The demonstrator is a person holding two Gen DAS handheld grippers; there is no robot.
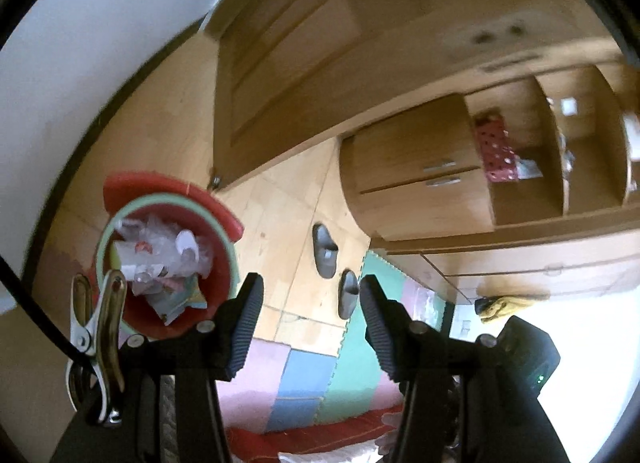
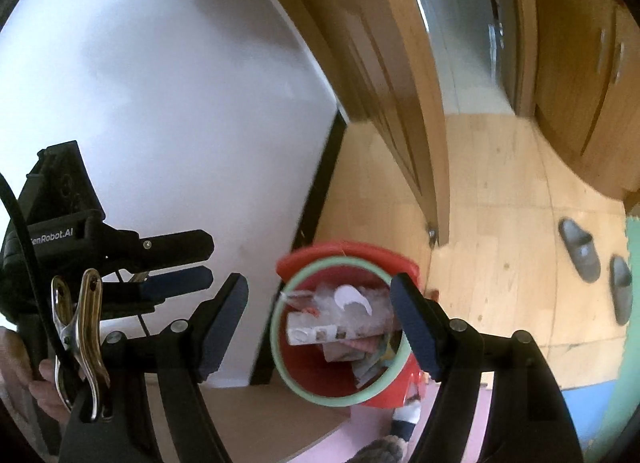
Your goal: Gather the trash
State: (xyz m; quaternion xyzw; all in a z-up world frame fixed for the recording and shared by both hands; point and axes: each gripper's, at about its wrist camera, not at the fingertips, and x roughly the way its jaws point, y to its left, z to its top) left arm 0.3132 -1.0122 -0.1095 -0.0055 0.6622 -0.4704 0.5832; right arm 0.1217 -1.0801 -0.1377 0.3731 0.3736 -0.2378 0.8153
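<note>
A red trash bin (image 1: 208, 283) with a pale green rim stands on the wooden floor by the white wall, filled with crumpled plastic and paper wrappers (image 1: 160, 259). It also shows in the right wrist view (image 2: 304, 367), with wrappers (image 2: 340, 327) inside. My left gripper (image 1: 312, 323) is open and empty, to the right of the bin and above the floor. My right gripper (image 2: 324, 327) is open and empty, directly above the bin's mouth. The left gripper also appears at the left of the right wrist view (image 2: 200, 263).
An open wooden door (image 2: 384, 75) stands behind the bin. A pair of grey slippers (image 1: 334, 269) lies on the floor, also seen in the right wrist view (image 2: 596, 267). Coloured foam mats (image 1: 352, 363) cover the near floor. Wooden cabinets and shelves (image 1: 460, 167) stand at the right.
</note>
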